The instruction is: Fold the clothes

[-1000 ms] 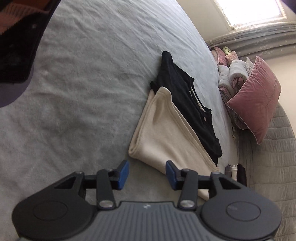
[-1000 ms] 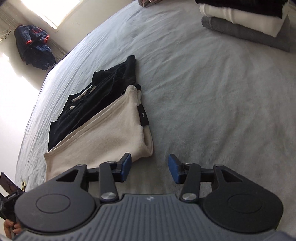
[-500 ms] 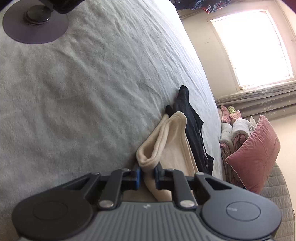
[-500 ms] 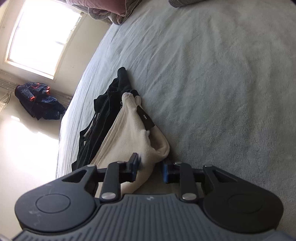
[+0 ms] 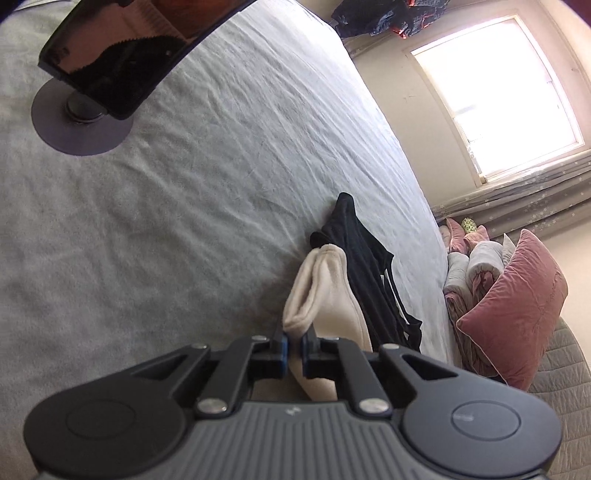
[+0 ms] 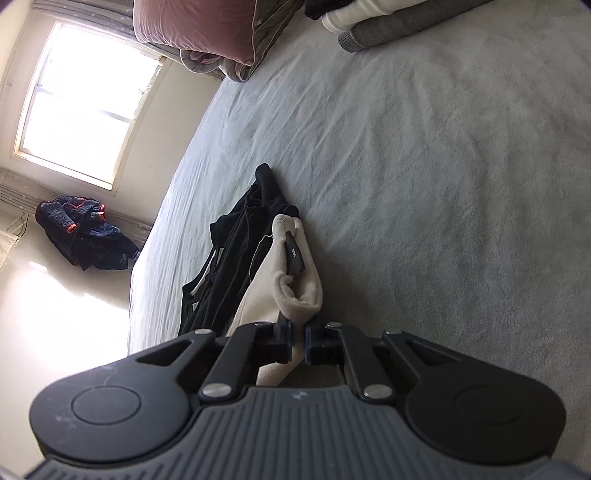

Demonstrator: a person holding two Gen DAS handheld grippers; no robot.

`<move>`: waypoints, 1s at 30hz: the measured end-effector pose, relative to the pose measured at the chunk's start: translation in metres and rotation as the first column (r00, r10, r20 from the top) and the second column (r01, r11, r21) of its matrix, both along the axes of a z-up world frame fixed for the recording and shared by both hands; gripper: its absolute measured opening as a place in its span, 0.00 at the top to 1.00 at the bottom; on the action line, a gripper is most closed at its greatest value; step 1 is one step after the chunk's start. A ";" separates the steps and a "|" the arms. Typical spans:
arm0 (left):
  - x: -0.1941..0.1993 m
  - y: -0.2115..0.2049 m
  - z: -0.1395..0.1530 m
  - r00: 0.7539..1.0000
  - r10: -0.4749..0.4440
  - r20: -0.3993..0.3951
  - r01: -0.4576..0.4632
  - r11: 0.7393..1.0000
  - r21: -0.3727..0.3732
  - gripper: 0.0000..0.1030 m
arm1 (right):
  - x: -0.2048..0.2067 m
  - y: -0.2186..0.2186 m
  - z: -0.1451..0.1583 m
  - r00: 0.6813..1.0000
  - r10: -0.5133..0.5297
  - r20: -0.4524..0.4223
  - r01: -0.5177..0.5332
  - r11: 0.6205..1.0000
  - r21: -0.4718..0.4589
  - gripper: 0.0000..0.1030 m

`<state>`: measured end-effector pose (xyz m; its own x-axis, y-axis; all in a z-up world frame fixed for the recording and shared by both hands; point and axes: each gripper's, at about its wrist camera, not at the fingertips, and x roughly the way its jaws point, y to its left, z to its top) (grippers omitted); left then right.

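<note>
A cream garment (image 5: 325,295), folded lengthwise, lies on the grey bed over a black garment (image 5: 369,269). My left gripper (image 5: 293,350) is shut on one near corner of the cream garment and lifts its edge. My right gripper (image 6: 298,341) is shut on the other near corner of the cream garment (image 6: 295,291), which carries a black label (image 6: 293,254). The black garment (image 6: 236,258) lies just beyond it in the right wrist view.
A phone on a round stand (image 5: 85,114) sits on the bed at the far left. A pink pillow (image 5: 517,314) and rolled bedding lie at the head. Folded clothes (image 6: 388,22) are stacked at the top right. Dark clothes (image 6: 81,232) lie on the floor.
Both grippers dropped onto the cream garment's near corners and shut on them. They now hold the edge pinched and slightly raised.
</note>
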<state>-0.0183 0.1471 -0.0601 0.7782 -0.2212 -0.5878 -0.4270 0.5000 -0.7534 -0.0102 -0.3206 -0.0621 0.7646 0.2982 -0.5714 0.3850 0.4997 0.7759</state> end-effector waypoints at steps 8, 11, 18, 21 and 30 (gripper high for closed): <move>-0.039 0.014 0.005 0.999 -0.040 -0.028 0.040 0.999 -0.022 0.94 | -0.032 -0.012 0.005 0.998 0.039 -0.053 -0.037 0.999 0.036 0.94; -0.054 0.016 0.003 0.997 -0.069 -0.033 0.068 0.998 -0.008 0.94 | -0.046 -0.015 0.006 0.997 0.057 -0.054 -0.055 0.998 0.029 0.93; -0.041 0.004 -0.013 0.970 -0.200 -0.139 0.220 0.964 0.150 0.83 | -0.046 -0.009 -0.013 0.988 0.085 -0.130 -0.097 0.991 -0.089 0.85; -0.040 0.005 -0.001 0.960 -0.253 -0.120 0.276 0.930 0.244 0.59 | -0.047 -0.005 -0.005 0.989 0.100 -0.111 -0.118 0.979 -0.167 0.81; -0.004 -0.009 0.019 0.924 -0.362 -0.127 0.380 0.817 0.434 0.57 | -0.020 0.015 0.016 0.980 0.168 -0.111 -0.196 0.917 -0.346 0.65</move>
<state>-0.0226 0.1379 -0.0409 0.6663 -0.1982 -0.7189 -0.1642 0.9014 -0.4007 -0.0299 -0.3061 -0.0457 0.6657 0.1956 -0.7201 0.3125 0.8032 0.5071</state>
